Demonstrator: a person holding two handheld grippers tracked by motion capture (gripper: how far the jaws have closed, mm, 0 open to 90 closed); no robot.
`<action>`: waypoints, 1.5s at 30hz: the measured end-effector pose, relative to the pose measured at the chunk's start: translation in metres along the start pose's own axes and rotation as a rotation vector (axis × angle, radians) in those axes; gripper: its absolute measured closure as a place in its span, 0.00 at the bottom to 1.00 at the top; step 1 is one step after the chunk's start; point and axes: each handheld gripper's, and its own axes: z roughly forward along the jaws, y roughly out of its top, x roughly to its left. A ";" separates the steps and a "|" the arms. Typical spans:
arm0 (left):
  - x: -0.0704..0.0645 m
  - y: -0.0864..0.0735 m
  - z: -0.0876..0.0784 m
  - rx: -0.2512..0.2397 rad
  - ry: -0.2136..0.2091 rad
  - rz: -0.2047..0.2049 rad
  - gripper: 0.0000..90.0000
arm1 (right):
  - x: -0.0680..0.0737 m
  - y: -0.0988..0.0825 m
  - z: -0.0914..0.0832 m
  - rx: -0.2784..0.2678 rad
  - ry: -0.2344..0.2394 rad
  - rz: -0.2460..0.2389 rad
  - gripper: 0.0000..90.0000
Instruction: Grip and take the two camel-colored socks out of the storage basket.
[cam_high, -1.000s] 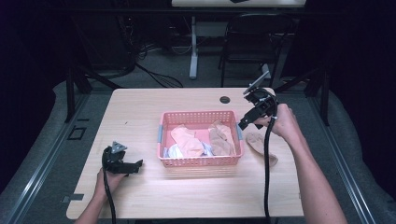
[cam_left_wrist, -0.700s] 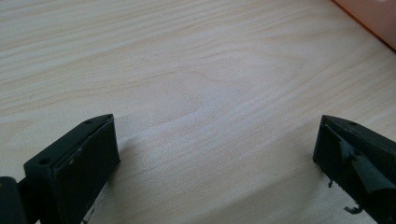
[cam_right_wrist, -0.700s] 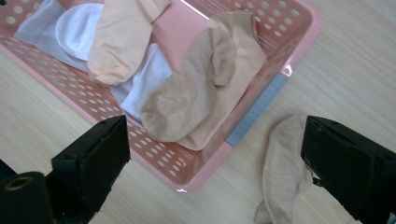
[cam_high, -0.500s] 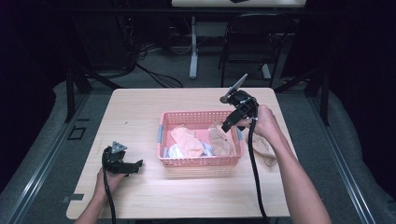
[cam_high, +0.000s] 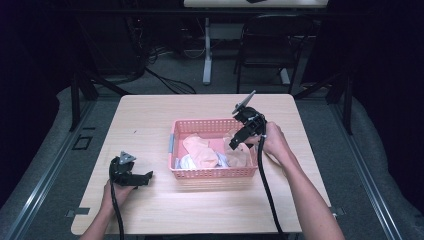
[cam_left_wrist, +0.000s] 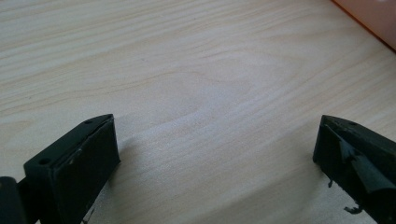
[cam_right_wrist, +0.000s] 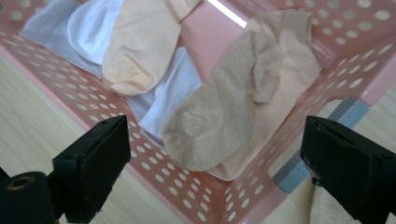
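A pink perforated basket (cam_high: 174, 145) stands mid-table with several socks in it. In the right gripper view I look down on a beige sock (cam_right_wrist: 219, 107), a peach sock (cam_right_wrist: 140, 46) and a white sock (cam_right_wrist: 91, 28) inside the basket (cam_right_wrist: 355, 51). My right gripper (cam_high: 240, 141) hovers over the basket's right end, open, with nothing between its jaws (cam_right_wrist: 215, 128). My left gripper (cam_high: 145, 178) rests low over the bare table left of the basket, open and empty (cam_left_wrist: 217, 122).
The wooden table (cam_high: 150, 115) has free room behind and in front of the basket. A grey tab (cam_right_wrist: 299, 168) sticks out from the basket's end wall. Beside it, a bit of another pale sock (cam_right_wrist: 324, 210) lies on the table. A chair (cam_high: 265, 45) stands beyond the far edge.
My right gripper has swung left from beside the basket's right end to above the socks inside it. The left gripper has stayed where it was.
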 end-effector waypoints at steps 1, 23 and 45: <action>0.000 0.000 0.000 0.000 0.000 0.000 0.00 | 0.000 -0.001 0.004 0.009 -0.001 -0.005 0.09; 0.000 0.000 0.000 0.000 0.000 0.000 0.00 | -0.003 -0.015 0.052 0.048 -0.014 0.033 0.21; 0.000 0.000 0.000 0.000 -0.001 0.001 0.00 | -0.006 -0.019 0.076 0.084 -0.087 0.107 0.58</action>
